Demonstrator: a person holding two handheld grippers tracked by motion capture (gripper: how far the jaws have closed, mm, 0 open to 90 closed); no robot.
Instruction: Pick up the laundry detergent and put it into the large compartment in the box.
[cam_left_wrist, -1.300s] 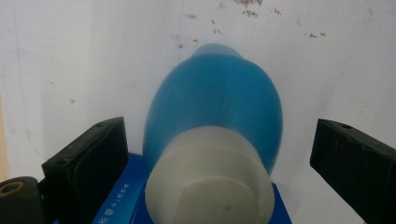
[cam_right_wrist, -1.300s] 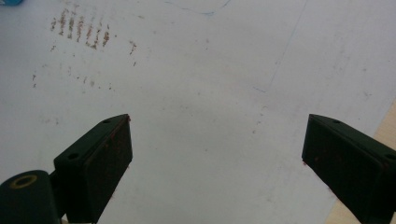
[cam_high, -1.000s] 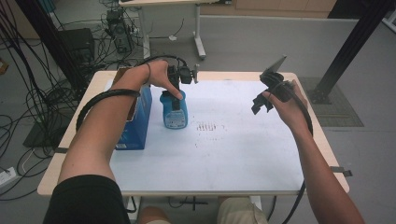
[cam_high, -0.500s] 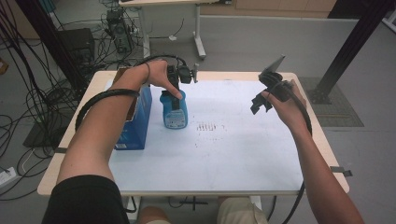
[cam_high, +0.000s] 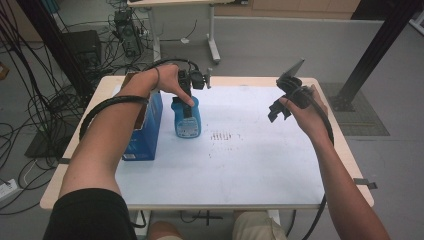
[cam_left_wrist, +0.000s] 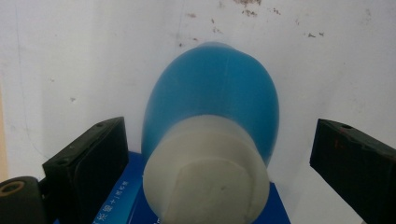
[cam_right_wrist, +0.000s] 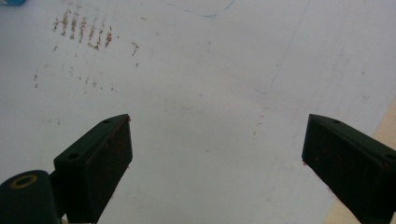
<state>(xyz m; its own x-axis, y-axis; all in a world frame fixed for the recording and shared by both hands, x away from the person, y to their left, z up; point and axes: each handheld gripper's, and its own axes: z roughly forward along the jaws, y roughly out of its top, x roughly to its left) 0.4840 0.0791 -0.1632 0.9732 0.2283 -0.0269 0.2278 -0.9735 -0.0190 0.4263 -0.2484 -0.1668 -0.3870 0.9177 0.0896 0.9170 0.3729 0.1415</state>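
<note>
**Blue bottle stands upright, left tool poised over its cap**

Blue plastic and a white cap: the bottle (cam_high: 186, 119) stands upright on the white counter (cam_high: 260, 165), toward 10 o'clock of the sheet's middle. In the left gripper view the bottle (cam_left_wrist: 212, 140) sits between the two black jaws, which stand spread on either side of the cap with a gap on each side, touching nothing. So the left tool (cam_high: 190, 90) is released, hovering right over the bottle's top.

At the bottle's 9 o'clock, just beside it, stands a blue box (cam_high: 146, 129), open at the top as far as the high view shows. At its 3 o'clock a patch of brownish specks (cam_high: 222, 136) marks the sheet.

Well apart, near 2 o'clock of the counter, the right tool (cam_high: 278, 111) hangs in the air, jaws spread wide and empty over bare sheet (cam_right_wrist: 210, 93).

Judging by this, the bottle is out on the counter but not gripped; the closing of the jaws and whatever follows is left to do.
</note>
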